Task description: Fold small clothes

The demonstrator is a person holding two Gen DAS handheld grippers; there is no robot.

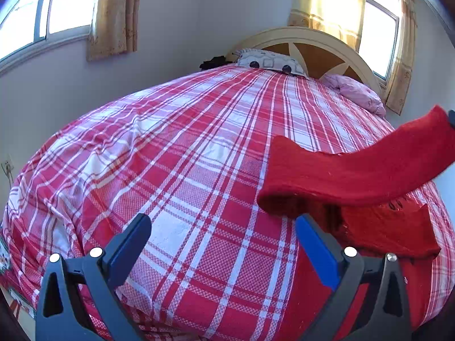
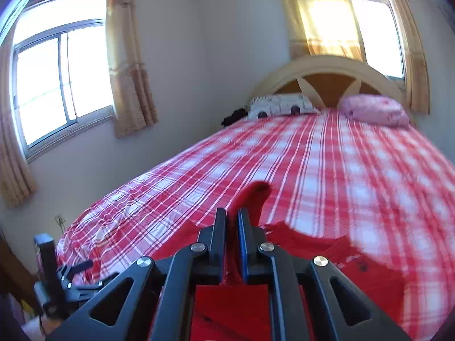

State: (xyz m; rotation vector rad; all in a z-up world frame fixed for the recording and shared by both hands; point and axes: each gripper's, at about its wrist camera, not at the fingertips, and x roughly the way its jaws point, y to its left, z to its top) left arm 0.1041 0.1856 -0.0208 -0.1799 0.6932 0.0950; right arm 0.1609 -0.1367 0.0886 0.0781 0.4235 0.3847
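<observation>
Red-white plaid bed (image 1: 184,147) fills both views; headboard (image 1: 312,42) w/ pink pillow (image 1: 355,91) at far end; red garment (image 1: 355,170) near foot of bed, one end lifted off sheet, rest lying flat; right gripper (image 2: 231,227) clenched on that lifted end; left gripper (image 1: 224,241) released, jaws wide apart over bare sheet just beside garment.

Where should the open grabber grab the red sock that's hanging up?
Grip the red sock at its drooping open cuff end, coming in from the left. The right hand-held gripper already pinches the other end, and the cuff hangs just ahead of the open left hand-held gripper, above the plaid bed.
</observation>
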